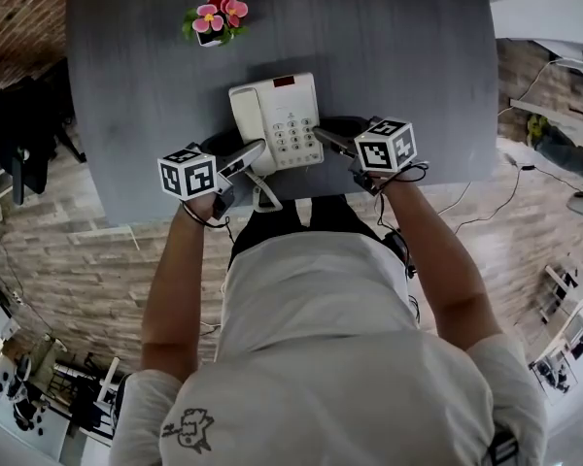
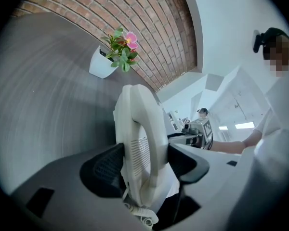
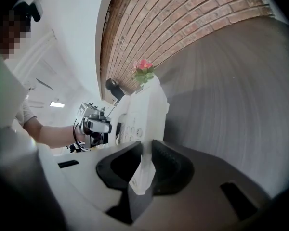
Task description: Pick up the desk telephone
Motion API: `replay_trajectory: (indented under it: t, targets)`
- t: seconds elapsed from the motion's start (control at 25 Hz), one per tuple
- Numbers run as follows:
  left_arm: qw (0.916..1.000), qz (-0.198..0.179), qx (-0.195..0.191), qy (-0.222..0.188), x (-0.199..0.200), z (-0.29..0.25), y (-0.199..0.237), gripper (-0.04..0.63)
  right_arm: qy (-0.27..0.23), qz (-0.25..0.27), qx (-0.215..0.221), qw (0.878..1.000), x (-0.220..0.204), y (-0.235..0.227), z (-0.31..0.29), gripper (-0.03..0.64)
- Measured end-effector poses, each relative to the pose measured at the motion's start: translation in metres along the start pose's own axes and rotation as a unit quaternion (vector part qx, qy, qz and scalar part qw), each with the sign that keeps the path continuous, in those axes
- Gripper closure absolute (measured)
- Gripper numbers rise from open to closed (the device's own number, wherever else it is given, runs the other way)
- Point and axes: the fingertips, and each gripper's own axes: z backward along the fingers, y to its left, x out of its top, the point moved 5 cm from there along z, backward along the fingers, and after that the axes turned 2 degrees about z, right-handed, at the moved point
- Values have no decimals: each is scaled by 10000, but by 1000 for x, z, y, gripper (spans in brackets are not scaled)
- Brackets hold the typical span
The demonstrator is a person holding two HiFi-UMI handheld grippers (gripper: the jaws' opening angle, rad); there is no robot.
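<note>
Your left gripper [image 1: 256,153] [image 2: 144,160] is spread wide, with both pads pressed on the handset [image 2: 142,129] side of the desk telephone [image 1: 277,119]. Your right gripper [image 1: 321,136] [image 3: 145,162] is pinched narrow on the thin right edge of its body [image 3: 144,109], just beside the keypad [image 1: 296,139]. So the desk telephone sits right between the two, at the near edge of the grey table [image 1: 398,56], with its coiled cord [image 1: 262,197] hanging off the near side. A little pot of pink flowers [image 1: 214,19] stands well behind it, toward the far left.
</note>
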Motion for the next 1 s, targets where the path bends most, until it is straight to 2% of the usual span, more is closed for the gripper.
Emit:
replay_trajectory:
  t: [0.68, 1.0]
  targets:
    - [9974, -422, 100, -573, 18, 24, -59, 288, -576, 82, 212, 9981, 22, 34, 45, 551]
    - [9911, -882, 297, -952, 35, 13, -131, 290, -881, 378, 397, 9946, 39, 37, 108, 551]
